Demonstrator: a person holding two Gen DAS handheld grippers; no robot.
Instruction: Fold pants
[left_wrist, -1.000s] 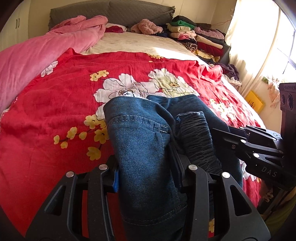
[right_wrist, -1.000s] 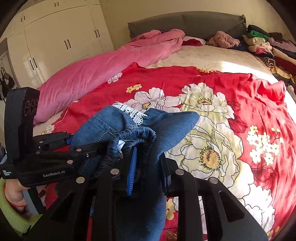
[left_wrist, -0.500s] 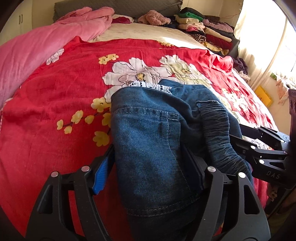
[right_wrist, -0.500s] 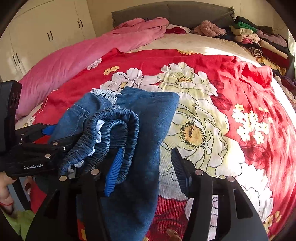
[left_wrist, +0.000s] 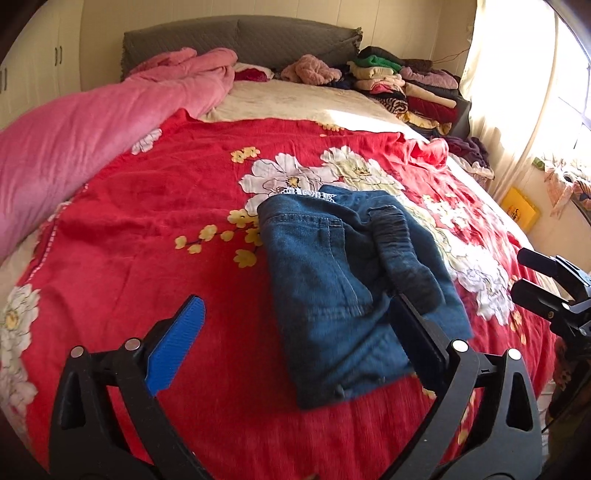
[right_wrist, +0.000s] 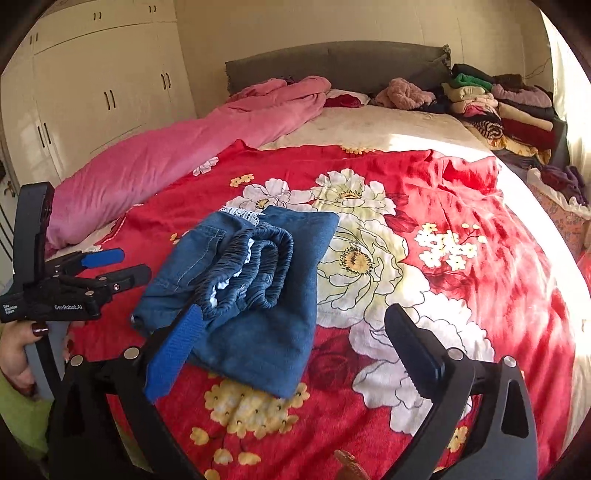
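With both the left gripper and right gripper just released and gaping empty, the folded pants lie at twelve o'clock on the red bedspread, probably needing only tidying.

left gripper: black frame, blue pad, "GenRobot.AI" | hand: dark nails, lime-green sleeve
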